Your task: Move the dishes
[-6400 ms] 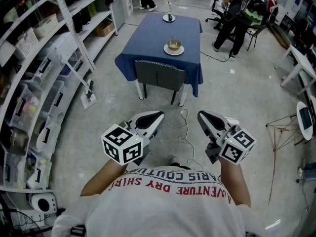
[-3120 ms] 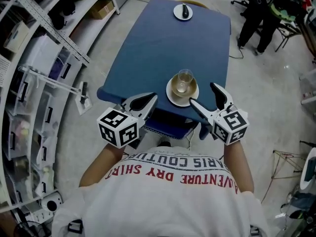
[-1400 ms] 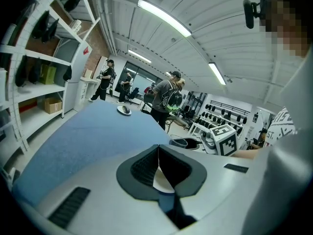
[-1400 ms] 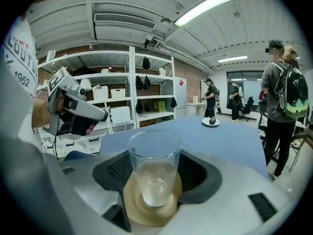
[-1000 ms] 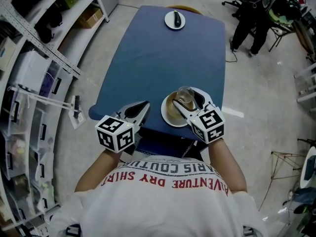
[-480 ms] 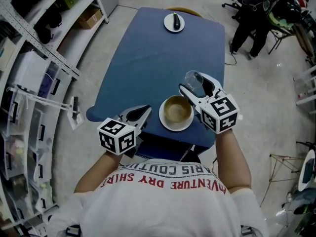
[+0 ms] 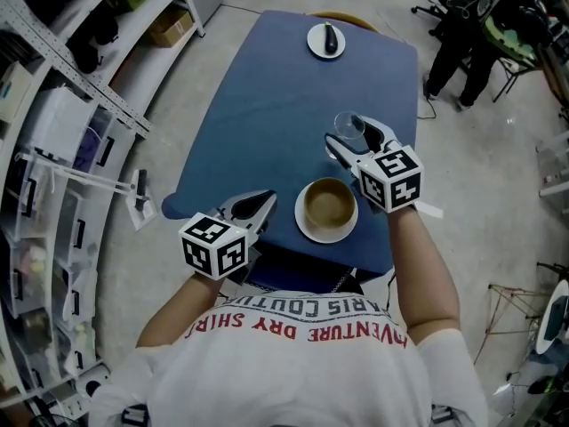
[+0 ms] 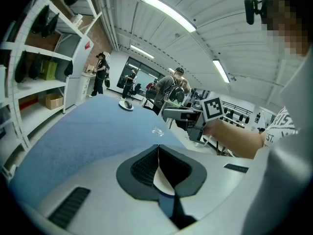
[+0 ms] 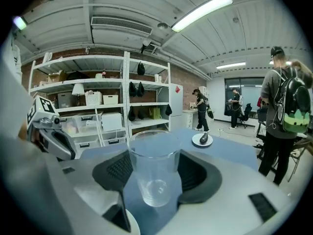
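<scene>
A clear glass (image 7: 345,124) hangs above the blue-clothed table (image 7: 267,105), and my right gripper (image 7: 349,137) is shut on it. In the right gripper view the glass (image 9: 152,175) stands upright between the dark pads (image 9: 193,173). Just nearer me, a tan bowl (image 7: 329,205) sits on a white plate (image 7: 307,229) at the table's near edge. A small white plate (image 7: 326,39) with a dark oblong thing on it lies at the far end. My left gripper (image 7: 260,201) hovers at the near left edge, shut and holding nothing; its tips (image 8: 158,148) meet.
Metal shelving (image 7: 62,105) runs along the left. A dark chair (image 7: 289,269) is tucked under the table's near edge. People (image 7: 462,34) stand by chairs at the far right. Bare blue cloth lies between the two plates.
I came up to the table. My right gripper shut on the glass in the bowl, lifted it out, and carried it right and farther along the table. The left gripper barely moved.
</scene>
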Demonstrator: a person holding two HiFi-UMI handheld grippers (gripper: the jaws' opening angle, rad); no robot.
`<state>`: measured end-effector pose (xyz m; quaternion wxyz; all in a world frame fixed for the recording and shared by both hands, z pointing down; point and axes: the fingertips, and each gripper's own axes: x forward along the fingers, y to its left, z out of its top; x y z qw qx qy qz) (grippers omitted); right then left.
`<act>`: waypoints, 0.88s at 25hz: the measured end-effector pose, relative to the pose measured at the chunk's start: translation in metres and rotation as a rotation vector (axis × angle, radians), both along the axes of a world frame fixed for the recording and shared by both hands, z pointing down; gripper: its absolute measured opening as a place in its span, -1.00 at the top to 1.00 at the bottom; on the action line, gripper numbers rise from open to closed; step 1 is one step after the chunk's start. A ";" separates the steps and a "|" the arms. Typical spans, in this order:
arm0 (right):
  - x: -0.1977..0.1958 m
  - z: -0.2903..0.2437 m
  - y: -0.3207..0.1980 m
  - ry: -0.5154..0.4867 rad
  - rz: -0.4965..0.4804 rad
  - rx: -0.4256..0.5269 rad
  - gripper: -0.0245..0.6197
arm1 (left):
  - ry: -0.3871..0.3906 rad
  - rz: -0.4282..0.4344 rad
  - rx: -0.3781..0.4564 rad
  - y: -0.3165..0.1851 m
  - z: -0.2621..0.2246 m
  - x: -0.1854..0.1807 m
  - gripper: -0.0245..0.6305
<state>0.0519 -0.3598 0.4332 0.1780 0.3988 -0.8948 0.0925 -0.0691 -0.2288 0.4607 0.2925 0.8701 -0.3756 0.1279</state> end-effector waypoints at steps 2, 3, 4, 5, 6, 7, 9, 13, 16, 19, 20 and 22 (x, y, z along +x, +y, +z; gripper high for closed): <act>-0.008 0.010 -0.005 0.015 -0.017 -0.011 0.04 | -0.004 -0.004 -0.002 -0.004 -0.001 -0.004 0.84; -0.012 0.016 -0.007 0.022 -0.027 -0.019 0.04 | -0.004 -0.007 -0.002 -0.005 -0.002 -0.006 0.84; -0.015 0.022 -0.009 0.030 -0.040 -0.027 0.04 | -0.003 -0.010 -0.002 -0.007 -0.003 -0.007 0.84; -0.018 0.029 -0.009 0.041 -0.054 -0.034 0.04 | -0.003 -0.013 -0.001 -0.007 -0.004 -0.008 0.84; -0.020 0.036 -0.010 0.055 -0.068 -0.041 0.04 | -0.004 -0.016 -0.001 -0.008 -0.004 -0.009 0.84; -0.021 0.043 -0.010 0.068 -0.080 -0.048 0.04 | -0.005 -0.019 0.001 -0.008 -0.005 -0.009 0.84; -0.021 0.055 -0.011 0.076 -0.088 -0.064 0.04 | -0.007 -0.027 0.007 -0.007 -0.006 -0.011 0.84; -0.018 0.064 -0.012 0.029 -0.083 -0.079 0.04 | -0.010 -0.044 0.006 -0.009 -0.003 -0.017 0.84; -0.017 0.063 -0.011 0.017 -0.093 -0.074 0.04 | -0.004 -0.052 0.005 -0.010 -0.003 -0.019 0.84; -0.015 0.063 -0.006 0.022 -0.097 -0.069 0.03 | 0.003 -0.053 0.009 -0.008 -0.005 -0.016 0.84; -0.014 0.064 -0.005 0.024 -0.098 -0.070 0.03 | 0.004 -0.052 0.011 -0.008 -0.007 -0.014 0.84; -0.013 0.063 -0.004 0.028 -0.095 -0.074 0.03 | 0.007 -0.048 0.017 -0.007 -0.010 -0.011 0.84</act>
